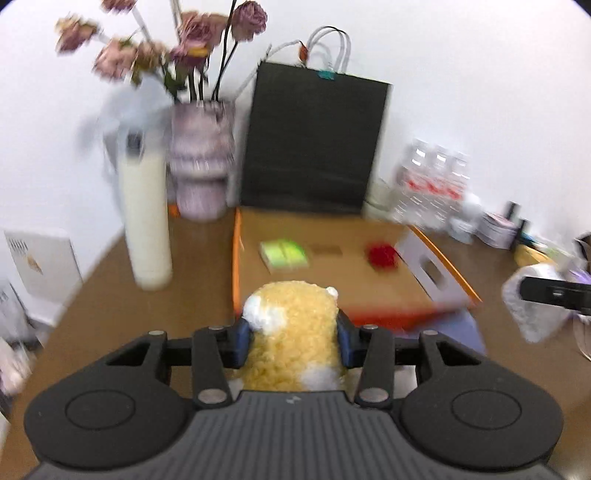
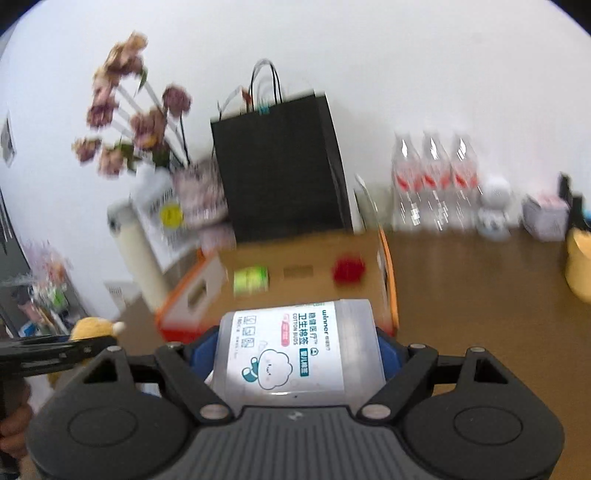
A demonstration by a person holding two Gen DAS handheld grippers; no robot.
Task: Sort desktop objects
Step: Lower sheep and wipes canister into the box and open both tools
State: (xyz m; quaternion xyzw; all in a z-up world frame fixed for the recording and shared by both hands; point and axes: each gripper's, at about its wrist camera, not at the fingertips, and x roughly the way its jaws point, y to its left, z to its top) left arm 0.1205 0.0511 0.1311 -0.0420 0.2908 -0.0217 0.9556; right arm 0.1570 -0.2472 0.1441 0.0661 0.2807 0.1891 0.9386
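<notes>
L gripper (image 1: pixel 293 334): blue pads pressed into both sides of a fluffy yellow-and-white plush toy (image 1: pixel 291 332), jaws at mid width, gripping it. The toy is held off the brown desk (image 1: pixel 110 314), just short of the near edge of the shallow cardboard box with orange rims (image 1: pixel 236 258).

R gripper (image 2: pixel 297 354): jaws wide, blue pads against both sides of a clear plastic cotton-bud box with a white printed label (image 2: pixel 291 350), holding it, label up, above the desk and in front of the same cardboard box.

Inside the cardboard box, on its floor: a green rectangular pack (image 1: pixel 284 254) to the left and a red fuzzy ball (image 1: pixel 382 256) to the right, well apart.

Behind the box, upright against the wall: black paper bag with white handles (image 1: pixel 314 144). Left of the bag: ribbed mauve vase (image 1: pixel 201 166) w/ dried pink roses (image 1: pixel 192 33), then a tall cream cylindrical bottle (image 1: pixel 146 218) nearer the desk edge. Right of the bag: three clear water bottles with red labels (image 2: pixel 434 181), then a small white figurine (image 2: pixel 493 210).

R-wrist view, lower left: the L gripper w/ the plush toy shows. Both views motion-blurred.
</notes>
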